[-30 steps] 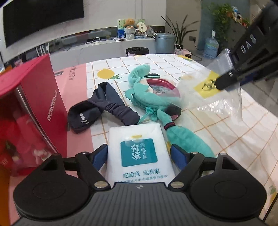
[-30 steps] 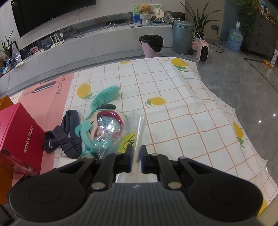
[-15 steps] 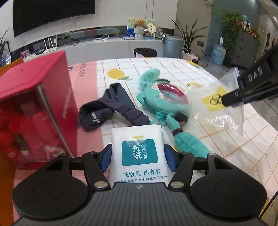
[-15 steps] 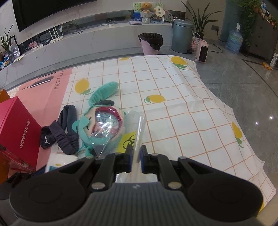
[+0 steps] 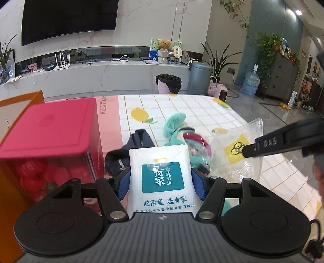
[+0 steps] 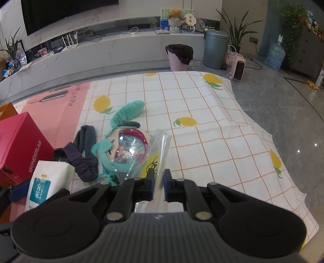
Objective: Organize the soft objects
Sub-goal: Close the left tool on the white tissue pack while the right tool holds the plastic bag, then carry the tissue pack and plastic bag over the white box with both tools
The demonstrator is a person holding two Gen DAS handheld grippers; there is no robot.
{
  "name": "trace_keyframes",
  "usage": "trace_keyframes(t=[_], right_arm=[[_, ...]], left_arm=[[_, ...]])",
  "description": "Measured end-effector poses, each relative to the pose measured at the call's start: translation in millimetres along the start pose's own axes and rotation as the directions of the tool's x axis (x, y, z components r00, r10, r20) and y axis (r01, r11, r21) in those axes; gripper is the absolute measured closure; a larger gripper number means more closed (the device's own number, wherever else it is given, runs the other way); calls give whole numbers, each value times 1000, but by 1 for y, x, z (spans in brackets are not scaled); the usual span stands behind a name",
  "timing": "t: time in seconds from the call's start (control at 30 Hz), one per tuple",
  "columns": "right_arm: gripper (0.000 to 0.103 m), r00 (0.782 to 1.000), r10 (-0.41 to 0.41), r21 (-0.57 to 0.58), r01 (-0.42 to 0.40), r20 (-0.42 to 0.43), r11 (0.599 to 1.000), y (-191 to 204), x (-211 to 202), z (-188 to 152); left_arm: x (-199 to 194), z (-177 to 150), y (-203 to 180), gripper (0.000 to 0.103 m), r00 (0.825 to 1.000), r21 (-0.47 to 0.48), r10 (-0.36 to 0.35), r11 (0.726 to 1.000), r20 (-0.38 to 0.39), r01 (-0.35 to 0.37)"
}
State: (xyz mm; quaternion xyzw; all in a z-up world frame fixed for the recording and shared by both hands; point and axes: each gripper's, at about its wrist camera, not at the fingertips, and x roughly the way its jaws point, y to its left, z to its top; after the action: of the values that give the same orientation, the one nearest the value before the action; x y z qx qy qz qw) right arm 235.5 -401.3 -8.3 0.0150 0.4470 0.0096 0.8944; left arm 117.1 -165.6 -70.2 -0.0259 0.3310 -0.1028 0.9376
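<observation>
Here the left gripper (image 5: 161, 183) is clamped on a white tissue pack (image 5: 161, 178) with a teal label, its blue pads (image 5: 124, 185) pressing the pack's two long sides; the jaws closed onto it within the last second, and the pack is lifted clear of the tablecloth (image 6: 202, 129). In the right wrist view the same pack (image 6: 45, 180) appears at lower left, just in front of the red box (image 6: 20, 145). The right gripper (image 6: 158, 182) has its jaws drawn together on the edge of a clear bag (image 6: 160, 147) bearing a yellow biohazard label; the left wrist view shows that gripper's dark finger (image 5: 279, 144) pinching the bag (image 5: 239, 147), which hangs open above the table to the right of the pack. On the lemon-print tablecloth lie a teal plush (image 6: 121, 139) with a round clear window, partly seen through the bag, and beside it on the left a dark headband (image 6: 83, 155), touching the plush. The red box, with a clear front (image 5: 52, 174) showing red items inside, stands at the table's left edge on a pink mat (image 6: 58, 115); an orange box (image 5: 18, 103) stands behind it. Beyond the table are a pink bin (image 6: 179, 56), a grey bin (image 6: 215, 48) and a wall-mounted screen (image 5: 68, 18).
</observation>
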Motion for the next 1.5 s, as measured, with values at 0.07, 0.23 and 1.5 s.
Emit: trace_keyframes(t=[0.07,0.23,1.5], right_arm=[[96,999,-1,33,0,42,999,1,-9,5],[97,985,32,47,-41,168,998,17,-45,23],[96,755,558,-384,-429,344,818,276,-148,22]], left_arm=[[-6,7,3,32,1000,-7,-9,1000,6,9],[-27,26,14,31,998,-20,-22,1000,54,23],[-114,49,220,31,928,-124,369,924,50,-361]])
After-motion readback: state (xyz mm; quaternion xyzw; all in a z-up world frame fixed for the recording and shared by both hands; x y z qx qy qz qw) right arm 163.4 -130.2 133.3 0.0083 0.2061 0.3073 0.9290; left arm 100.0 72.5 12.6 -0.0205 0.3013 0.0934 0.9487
